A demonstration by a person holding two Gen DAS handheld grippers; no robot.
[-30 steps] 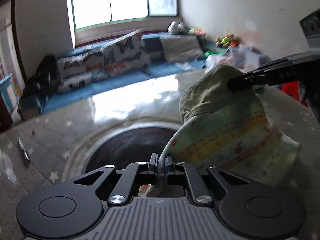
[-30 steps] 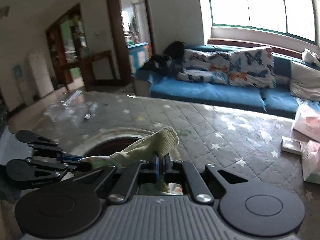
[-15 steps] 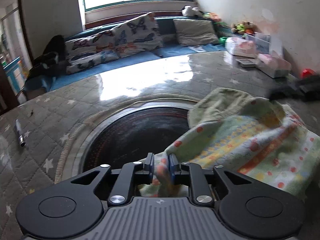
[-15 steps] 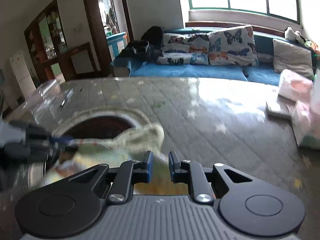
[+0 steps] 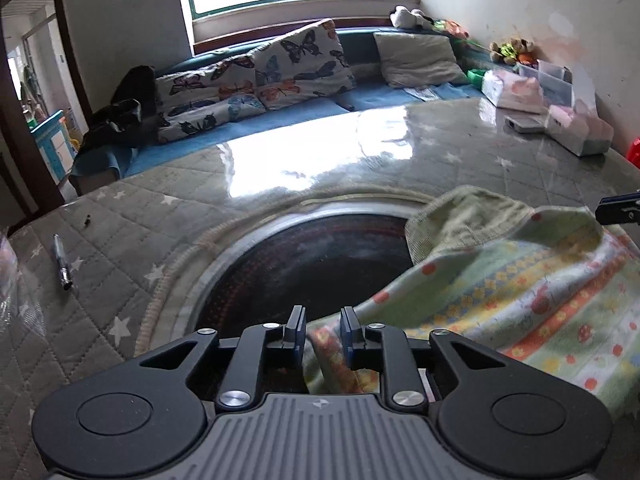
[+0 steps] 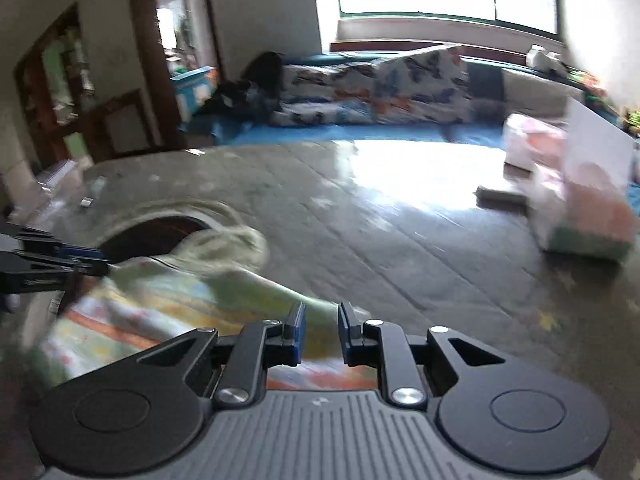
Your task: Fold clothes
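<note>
Lying limp at four o'clock, a soft, light, pastel-printed cotton garment (image 5: 520, 292) is best pinched at corners; left gripper (image 5: 322, 330) and right gripper (image 6: 321, 330) are narrowly parted, cloth loose between.

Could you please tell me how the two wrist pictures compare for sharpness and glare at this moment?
Left wrist view: sharp, with fisheye bending at the edges; window glare washes out a patch of the table beyond the patterned cloth. Right wrist view: motion-blurred throughout, the cloth and cushions smeared, only the right claw crisp; the same glare, and the window is blown out.
</note>
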